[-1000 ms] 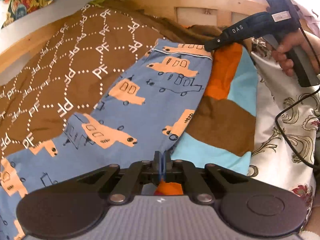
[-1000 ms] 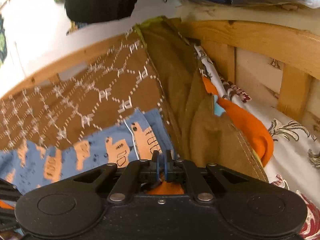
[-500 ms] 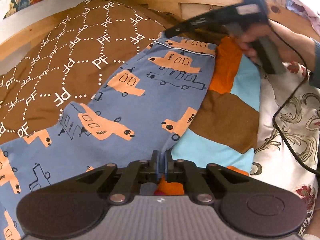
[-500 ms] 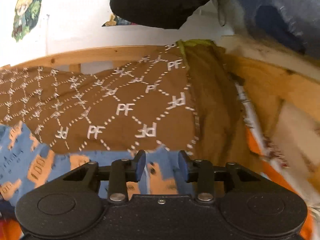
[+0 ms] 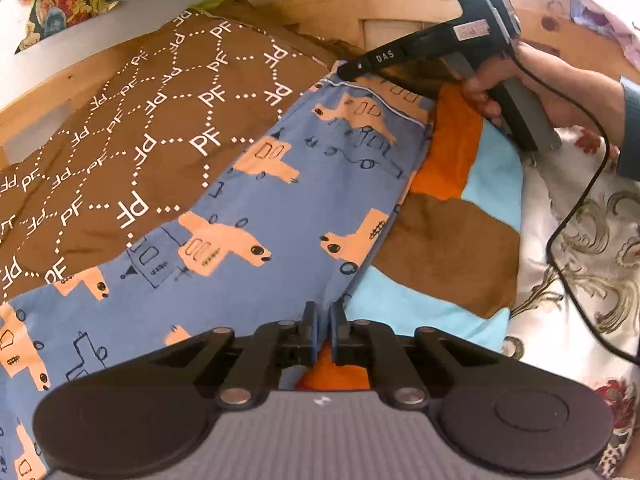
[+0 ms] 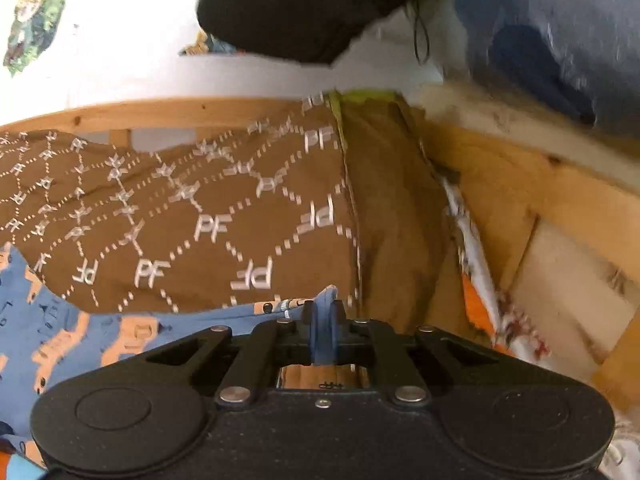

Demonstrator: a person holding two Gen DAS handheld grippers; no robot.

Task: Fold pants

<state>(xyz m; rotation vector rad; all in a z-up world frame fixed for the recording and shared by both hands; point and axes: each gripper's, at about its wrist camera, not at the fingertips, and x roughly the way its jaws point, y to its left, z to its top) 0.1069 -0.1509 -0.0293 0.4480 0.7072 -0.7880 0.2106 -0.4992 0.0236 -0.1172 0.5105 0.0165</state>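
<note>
Brown PF-print blanket (image 5: 120, 152) covers the bed from 9 to 12 o'clock. Blue truck-print pants (image 5: 280, 208) lie across it, centre to 7 o'clock. My left claw (image 5: 323, 334) pinches their near edge; my right claw (image 6: 323, 330) is closing, pinching the waistband corner at 1 o'clock.

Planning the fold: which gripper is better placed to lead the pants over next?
Probably right: the right gripper is closing on the pants' far waistband corner, free to carry it. The left gripper pins the near edge.
</note>
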